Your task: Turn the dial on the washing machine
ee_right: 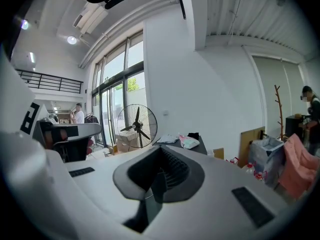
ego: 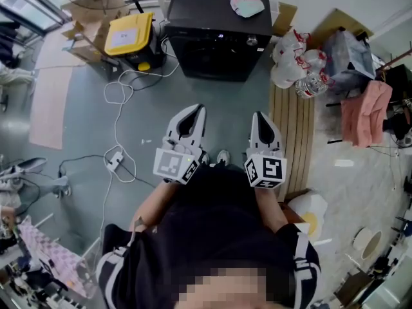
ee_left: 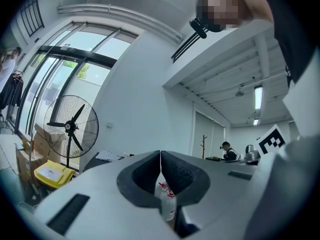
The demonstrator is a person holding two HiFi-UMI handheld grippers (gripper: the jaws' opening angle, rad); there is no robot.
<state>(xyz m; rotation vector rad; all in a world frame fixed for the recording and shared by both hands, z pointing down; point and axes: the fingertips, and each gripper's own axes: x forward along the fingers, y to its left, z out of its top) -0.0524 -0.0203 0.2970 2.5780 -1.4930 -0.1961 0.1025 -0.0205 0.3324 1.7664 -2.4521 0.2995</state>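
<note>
The black washing machine (ego: pixel 217 44) stands at the far side of the floor in the head view, with a small silver dial (ego: pixel 252 41) on its front panel near the right. A pink and white cloth (ego: pixel 244 0) lies on its top. My left gripper (ego: pixel 199 108) and right gripper (ego: pixel 258 114) are held side by side in front of the person, pointing at the machine and well short of it. Both are shut with nothing between the jaws. The left gripper view shows its pads (ee_left: pixel 172 166) meeting at the tip, and the right gripper view shows the same (ee_right: pixel 172 166).
A yellow case (ego: pixel 130 34) and cardboard boxes sit left of the machine. White cables (ego: pixel 119 98) and a power strip (ego: pixel 114 160) trail over the floor. Packs of water bottles (ego: pixel 297 63), a wooden pallet (ego: pixel 295 131) and pink cloth (ego: pixel 365 111) lie to the right. A standing fan (ee_left: pixel 71 126) is nearby.
</note>
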